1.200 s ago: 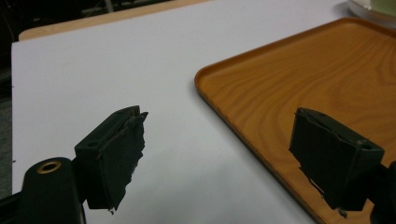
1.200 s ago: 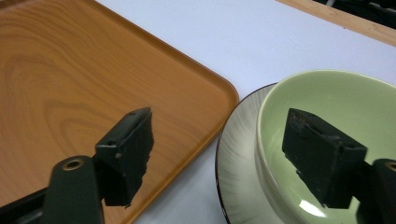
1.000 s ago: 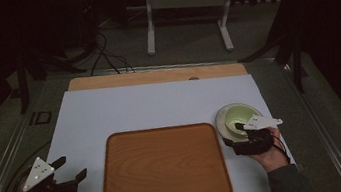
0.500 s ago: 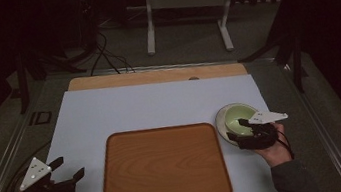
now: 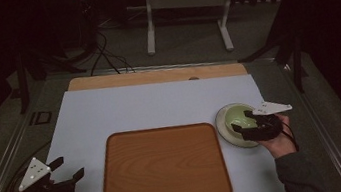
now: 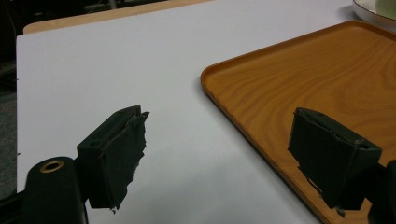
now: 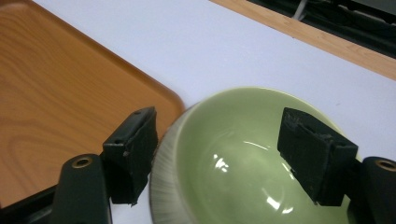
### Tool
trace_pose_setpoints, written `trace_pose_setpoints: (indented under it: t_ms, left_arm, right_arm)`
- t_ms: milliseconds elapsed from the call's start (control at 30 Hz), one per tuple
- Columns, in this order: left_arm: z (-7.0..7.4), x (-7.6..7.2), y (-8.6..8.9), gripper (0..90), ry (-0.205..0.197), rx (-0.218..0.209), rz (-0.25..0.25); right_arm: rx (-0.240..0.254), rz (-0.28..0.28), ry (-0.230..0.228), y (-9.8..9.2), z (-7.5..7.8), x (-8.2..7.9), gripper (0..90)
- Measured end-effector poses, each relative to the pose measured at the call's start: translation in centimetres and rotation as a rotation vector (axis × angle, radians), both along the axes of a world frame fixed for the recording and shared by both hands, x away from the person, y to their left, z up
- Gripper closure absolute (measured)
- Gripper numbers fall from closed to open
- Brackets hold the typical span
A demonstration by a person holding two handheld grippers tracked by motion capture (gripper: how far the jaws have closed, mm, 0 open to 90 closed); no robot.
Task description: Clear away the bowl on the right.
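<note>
A pale green bowl (image 5: 232, 115) with a ribbed white outside stands on the white tabletop, just right of a brown wooden tray (image 5: 163, 167). My right gripper (image 5: 240, 121) is open at the bowl. In the right gripper view its left jaw is outside the bowl's (image 7: 233, 154) wall and its right jaw is over the glazed inside; nothing is clamped between them (image 7: 224, 156). The tray's corner (image 7: 56, 79) lies just left of the bowl. My left gripper (image 5: 70, 168) stands open over bare tabletop at the tray's near left. In its own view the jaws are wide apart (image 6: 224, 156), beside the tray's edge (image 6: 317, 70).
The tray is bare. A wooden strip (image 5: 155, 75) runs along the table's far edge. Beyond it, the dark floor holds cables (image 5: 108, 59) and a white frame's legs (image 5: 151, 28). Metal rails run along both sides of the table.
My right gripper has shifted slightly right and away while staying at the bowl. My left gripper has drifted a little toward the table's left edge. The bowl has not moved.
</note>
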State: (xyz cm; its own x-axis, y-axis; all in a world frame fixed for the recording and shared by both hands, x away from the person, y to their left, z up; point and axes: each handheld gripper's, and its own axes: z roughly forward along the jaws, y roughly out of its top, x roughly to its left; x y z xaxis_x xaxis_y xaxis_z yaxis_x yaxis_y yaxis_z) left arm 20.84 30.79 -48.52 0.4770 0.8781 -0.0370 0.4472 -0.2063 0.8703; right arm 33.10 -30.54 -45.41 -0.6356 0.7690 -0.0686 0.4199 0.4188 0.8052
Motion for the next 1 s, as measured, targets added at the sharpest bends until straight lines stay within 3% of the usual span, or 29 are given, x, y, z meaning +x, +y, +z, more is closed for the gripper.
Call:
trace_pose_setpoints:
  t_ms: [567, 700, 1000]
  left_arm:
    - [0.0, -0.1, 0.4, 19.1, -0.004, -0.007, 0.024]
    - [-0.1, 0.0, 0.4, 19.2, -0.001, -0.011, 0.022]
    - [-0.1, -0.1, 0.5, 19.3, -0.003, -0.013, 0.022]
  right_arm:
    - [-0.040, -0.047, 0.007, -2.1, 0.4, 2.3, 26.6]
    - [-0.030, -0.057, -0.001, -2.6, 0.5, 2.6, 27.0]
    - [-0.053, -0.095, 0.061, -3.7, -0.8, 4.0, 27.7]
